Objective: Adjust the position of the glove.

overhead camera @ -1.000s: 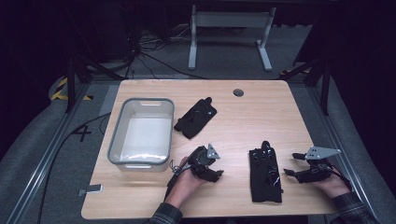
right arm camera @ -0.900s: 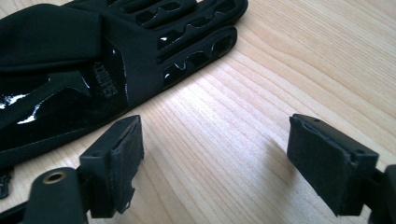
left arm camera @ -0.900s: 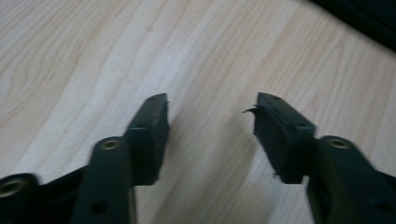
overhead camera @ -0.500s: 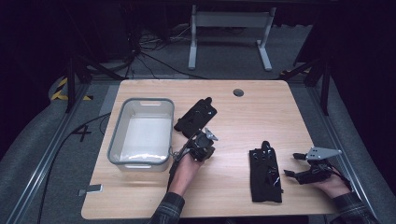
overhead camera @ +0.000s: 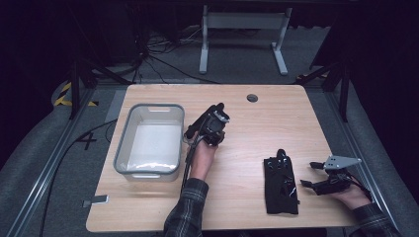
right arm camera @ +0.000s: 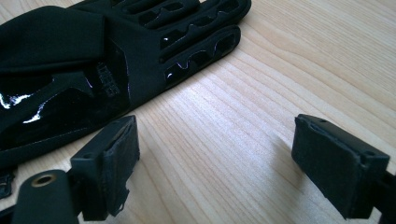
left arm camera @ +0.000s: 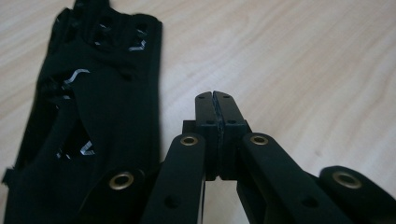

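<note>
Two black gloves lie on the wooden table (overhead camera: 247,123). One glove (overhead camera: 196,127) lies beside the bin, and my left gripper (overhead camera: 219,121) hovers over its right edge. In the left gripper view the jaws of the left gripper (left arm camera: 215,100) are pressed together with nothing between them, and that glove (left arm camera: 93,116) lies just to their left. The other glove (overhead camera: 280,180) lies flat near the front right. My right gripper (overhead camera: 309,174) rests just right of it, open. In the right gripper view the right gripper (right arm camera: 224,163) is empty above bare wood, with the glove (right arm camera: 93,60) ahead and left.
A grey plastic bin (overhead camera: 123,148) with a white floor stands on the left side of the table. A round cable hole (overhead camera: 252,98) sits near the far edge. A metal stand (overhead camera: 242,34) is on the floor behind the table.
My left gripper has moved away from the front of the table, up and forward to the glove beside the bin. The right gripper and the front glove have stayed put.
</note>
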